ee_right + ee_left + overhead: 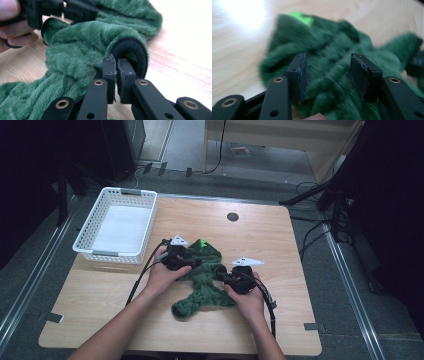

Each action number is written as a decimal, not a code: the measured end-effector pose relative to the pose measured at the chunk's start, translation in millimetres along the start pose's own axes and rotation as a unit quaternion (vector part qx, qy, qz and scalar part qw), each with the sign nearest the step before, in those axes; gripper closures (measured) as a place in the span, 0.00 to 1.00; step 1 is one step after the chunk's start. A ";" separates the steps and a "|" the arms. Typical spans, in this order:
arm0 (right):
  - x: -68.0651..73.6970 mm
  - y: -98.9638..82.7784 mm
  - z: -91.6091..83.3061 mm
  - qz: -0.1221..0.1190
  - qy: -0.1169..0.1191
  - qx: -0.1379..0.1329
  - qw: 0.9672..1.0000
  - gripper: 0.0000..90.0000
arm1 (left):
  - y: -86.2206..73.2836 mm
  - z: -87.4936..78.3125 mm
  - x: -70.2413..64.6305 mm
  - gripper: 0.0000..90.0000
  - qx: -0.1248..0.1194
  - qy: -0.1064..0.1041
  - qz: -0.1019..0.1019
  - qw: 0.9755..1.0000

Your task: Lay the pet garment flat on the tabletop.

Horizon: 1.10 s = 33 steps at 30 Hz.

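Green fleece garment (205, 280) bunched at table (280, 240) centre.
Right gripper (117, 67) clamps its black cuff (131, 48); left gripper (328, 71) jaws apart, unpinched. White basket (116, 225) stands rear-left, clear.

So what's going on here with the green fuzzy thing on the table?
A person is working a green fleece garment on a wooden table with a hand-held gripper in each hand. The right gripper is shut on the garment's black-lined edge. The left gripper hovers over the fabric with its jaws apart, not pinching anything. A white basket stands at the table's far left corner, beside the garment and apart from it.
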State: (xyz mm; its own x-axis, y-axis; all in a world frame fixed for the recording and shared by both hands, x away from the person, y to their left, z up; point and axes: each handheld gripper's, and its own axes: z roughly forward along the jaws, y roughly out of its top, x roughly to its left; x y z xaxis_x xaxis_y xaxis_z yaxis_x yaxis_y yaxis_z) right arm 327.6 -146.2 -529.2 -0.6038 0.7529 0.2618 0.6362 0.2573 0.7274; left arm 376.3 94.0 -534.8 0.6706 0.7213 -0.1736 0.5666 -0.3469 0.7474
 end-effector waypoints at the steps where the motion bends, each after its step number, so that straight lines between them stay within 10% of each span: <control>1: 0.2 -0.2 0.7 -0.001 -0.003 0.003 1.000 0.95 | -0.5 0.9 -2.5 0.55 0.004 0.004 0.013 1.000; 6: -1.7 -2.7 2.8 0.003 -0.010 0.011 1.000 0.96 | -0.5 2.5 -12.0 0.80 0.014 0.031 0.062 0.997; 12: -4.8 -5.2 1.2 0.011 -0.016 0.009 1.000 1.00 | 5.5 -9.2 -3.9 0.96 -0.031 0.041 0.022 0.998; 20: -5.9 -4.6 -3.5 0.012 -0.021 -0.001 1.000 1.00 | 2.2 -13.8 13.0 0.83 -0.032 0.015 -0.022 0.999; 27: -8.7 -7.0 -3.0 0.011 -0.028 0.006 1.000 1.00 | -8.3 -12.3 14.3 0.61 0.004 -0.011 0.018 1.000; 33: -6.5 -5.5 -5.7 0.012 -0.033 -0.005 0.999 1.00 | -8.4 -10.0 11.7 0.68 0.004 -0.004 0.026 1.000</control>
State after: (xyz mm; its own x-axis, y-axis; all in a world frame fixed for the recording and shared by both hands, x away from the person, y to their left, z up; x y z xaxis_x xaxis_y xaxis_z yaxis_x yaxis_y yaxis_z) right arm 325.3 -155.9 -531.3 -0.5559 0.7967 0.2372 0.6444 0.2327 0.7284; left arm 374.6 111.4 -536.7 0.7029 0.6975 -0.1391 0.5347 -0.3892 0.7501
